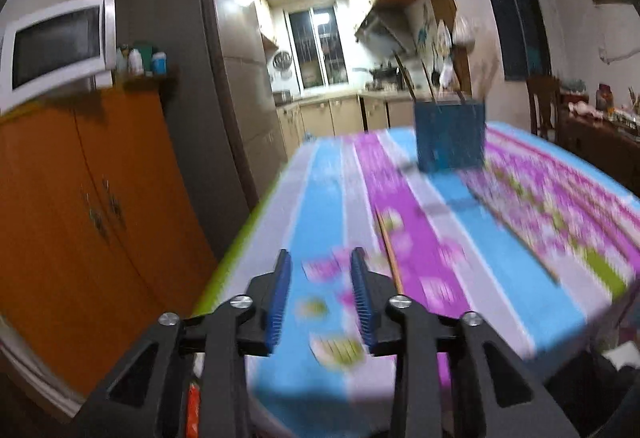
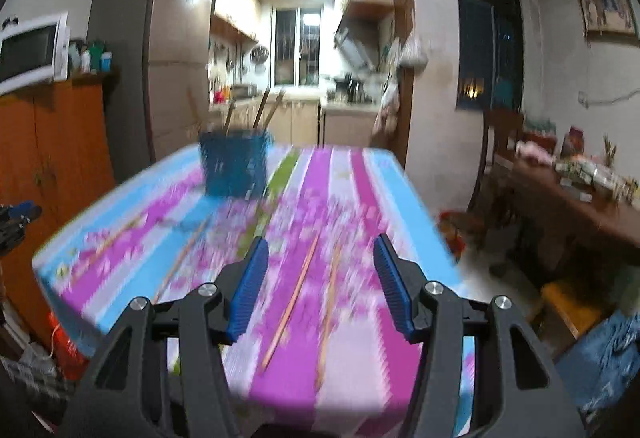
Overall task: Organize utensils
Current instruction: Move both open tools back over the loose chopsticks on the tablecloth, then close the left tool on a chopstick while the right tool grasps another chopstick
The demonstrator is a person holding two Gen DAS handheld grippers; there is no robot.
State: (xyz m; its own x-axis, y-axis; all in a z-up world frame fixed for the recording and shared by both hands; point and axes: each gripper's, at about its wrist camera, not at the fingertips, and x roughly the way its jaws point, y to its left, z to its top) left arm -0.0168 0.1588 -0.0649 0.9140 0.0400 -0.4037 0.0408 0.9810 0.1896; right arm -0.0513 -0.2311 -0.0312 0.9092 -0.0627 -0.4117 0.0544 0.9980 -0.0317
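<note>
Two chopsticks (image 2: 294,298) lie on the cloth (image 2: 352,174) just ahead of the right gripper (image 2: 320,278), between its spread fingers, long axes running away toward the holder (image 2: 234,168); the left gripper (image 1: 320,294), narrower but parted and empty, has one stick (image 1: 390,254) just right of its fingers; both tilt downward.

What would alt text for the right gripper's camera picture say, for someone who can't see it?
An open, empty right gripper with blue pads hangs over a table's striped pink, purple and blue tablecloth where loose chopsticks lie. Farther back stands a blue basket holding upright chopsticks, with a lit kitchen behind. The picture is motion-blurred.
</note>
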